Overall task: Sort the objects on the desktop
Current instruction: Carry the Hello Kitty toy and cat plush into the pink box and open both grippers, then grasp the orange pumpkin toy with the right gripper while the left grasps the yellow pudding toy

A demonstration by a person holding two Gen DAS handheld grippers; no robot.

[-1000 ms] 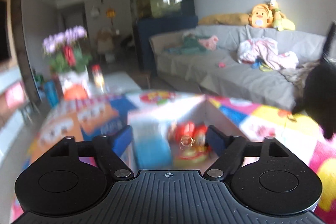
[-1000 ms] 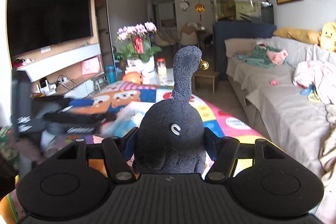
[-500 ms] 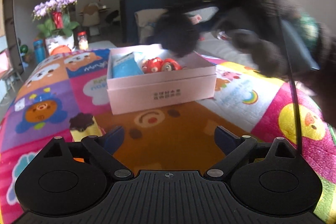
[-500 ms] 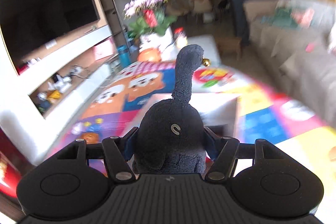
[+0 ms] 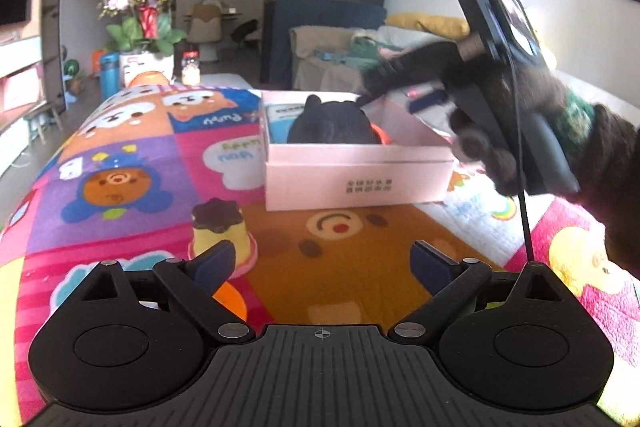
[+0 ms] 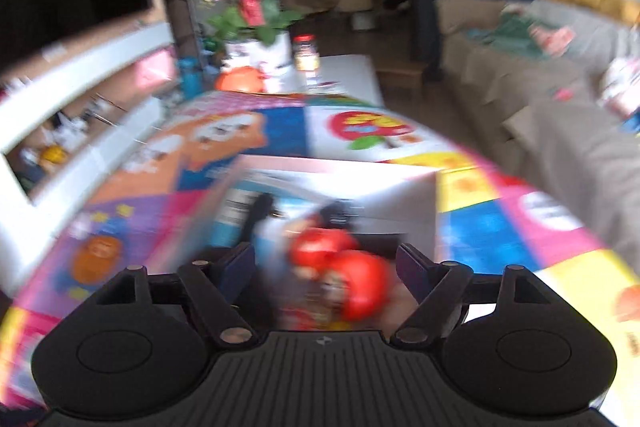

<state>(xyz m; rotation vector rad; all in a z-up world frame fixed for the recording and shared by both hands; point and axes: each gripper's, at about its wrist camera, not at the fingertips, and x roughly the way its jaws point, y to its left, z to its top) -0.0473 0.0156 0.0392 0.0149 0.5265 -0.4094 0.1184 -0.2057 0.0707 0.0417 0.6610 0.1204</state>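
- We see the dark plush (image 5: 328,125) lying in the box (image 5: 356,173), beside the red toys (image 6: 340,267) and a blue packet (image 5: 280,119).
- Our right gripper (image 6: 326,263) hangs over the box, jaws spread and empty; that view is blurred, so contact is uncertain.
- Our left gripper (image 5: 322,263) waits in front of the box, jaws spread, holding nothing.
- The pudding toy (image 5: 220,231) stands in front of the box, to its left.
- We judge it light and probably squashy, so grip the yellow body, not the dark top.
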